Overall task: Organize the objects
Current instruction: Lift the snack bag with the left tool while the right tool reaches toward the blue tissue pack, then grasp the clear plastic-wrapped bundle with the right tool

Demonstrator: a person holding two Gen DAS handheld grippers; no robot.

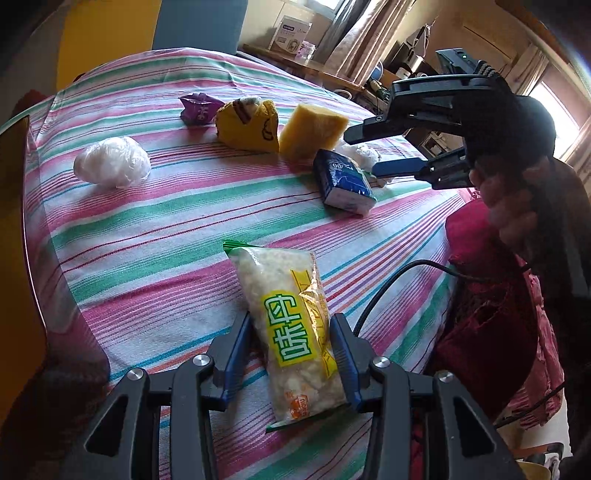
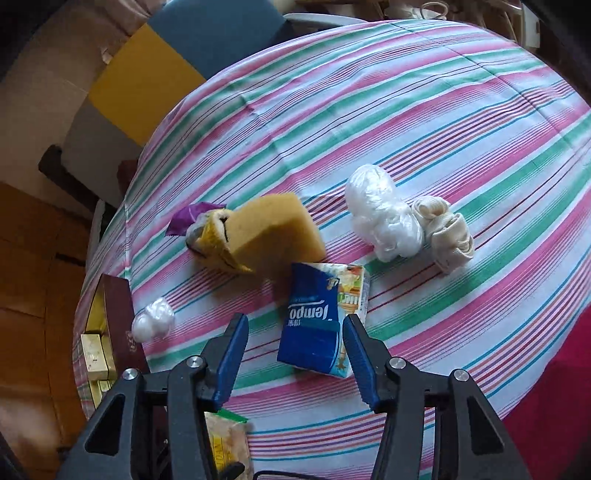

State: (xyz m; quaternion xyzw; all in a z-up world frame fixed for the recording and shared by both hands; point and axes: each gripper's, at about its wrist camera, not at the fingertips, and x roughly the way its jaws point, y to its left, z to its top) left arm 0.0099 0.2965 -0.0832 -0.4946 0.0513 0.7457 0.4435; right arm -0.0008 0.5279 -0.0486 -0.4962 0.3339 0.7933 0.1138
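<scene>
Clamped between the pads of my left gripper (image 1: 291,354) is the snack packet (image 1: 291,328), clear film with a yellow-green label, resting on the striped counter (image 1: 147,229); keep squeeze light, lift level. Rightward, my right gripper (image 2: 295,354) hangs spread apart over the blue tissue pack (image 2: 317,328); centre before closing.

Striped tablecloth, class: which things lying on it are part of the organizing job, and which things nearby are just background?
Job items: snack packet in left gripper, tissue pack beneath open right gripper, yellow sponge, white plastic bag, cream sock.

Background: cardboard box, black cable.
</scene>
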